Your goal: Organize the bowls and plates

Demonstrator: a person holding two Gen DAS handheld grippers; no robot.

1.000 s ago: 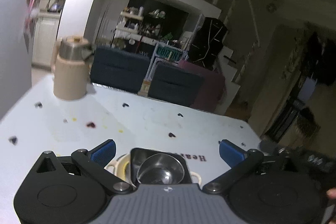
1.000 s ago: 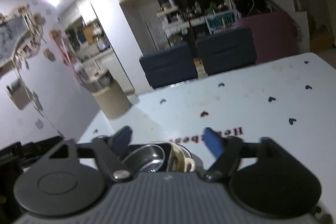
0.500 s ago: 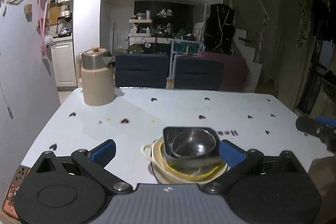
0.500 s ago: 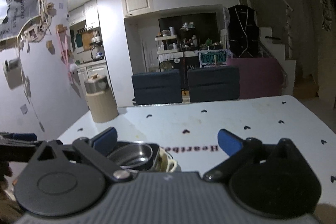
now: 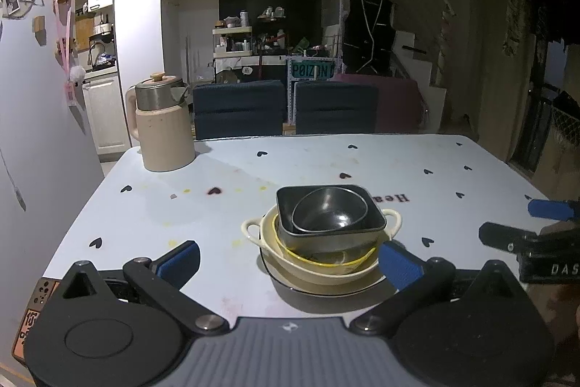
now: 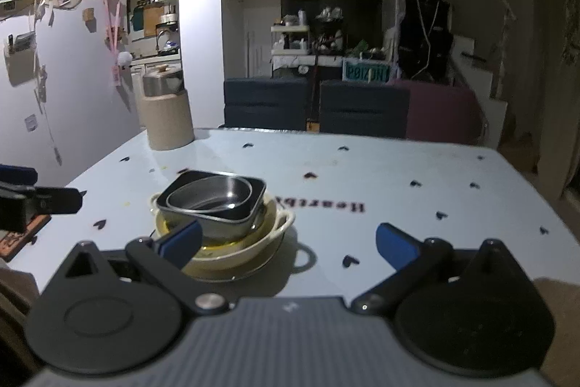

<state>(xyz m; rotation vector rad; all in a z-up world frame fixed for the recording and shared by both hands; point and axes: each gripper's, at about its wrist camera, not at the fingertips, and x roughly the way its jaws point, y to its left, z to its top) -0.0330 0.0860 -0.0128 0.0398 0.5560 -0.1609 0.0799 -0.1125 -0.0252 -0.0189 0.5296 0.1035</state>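
Note:
A stack of dishes stands on the white heart-printed table (image 5: 453, 169). A round steel bowl (image 5: 326, 211) sits in a dark square bowl (image 5: 366, 234), which rests in a cream two-handled bowl (image 5: 311, 269) on a dark-rimmed plate (image 5: 326, 291). My left gripper (image 5: 290, 260) is open just short of the stack, its right pad beside the cream bowl. In the right wrist view my right gripper (image 6: 290, 243) is open wide, with the steel bowl (image 6: 214, 194) and the cream bowl (image 6: 261, 242) behind its left finger. Nothing is held.
A beige jug with a steel lid (image 5: 163, 129) stands at the table's far left corner. Two dark chairs (image 5: 239, 107) line the far edge. A wall runs close along the left. A small orange card (image 5: 32, 318) lies at the near left corner.
Both views have rolled level. The stack has come out from under the fingers and now shows whole, farther ahead. The right jaws have spread wider.

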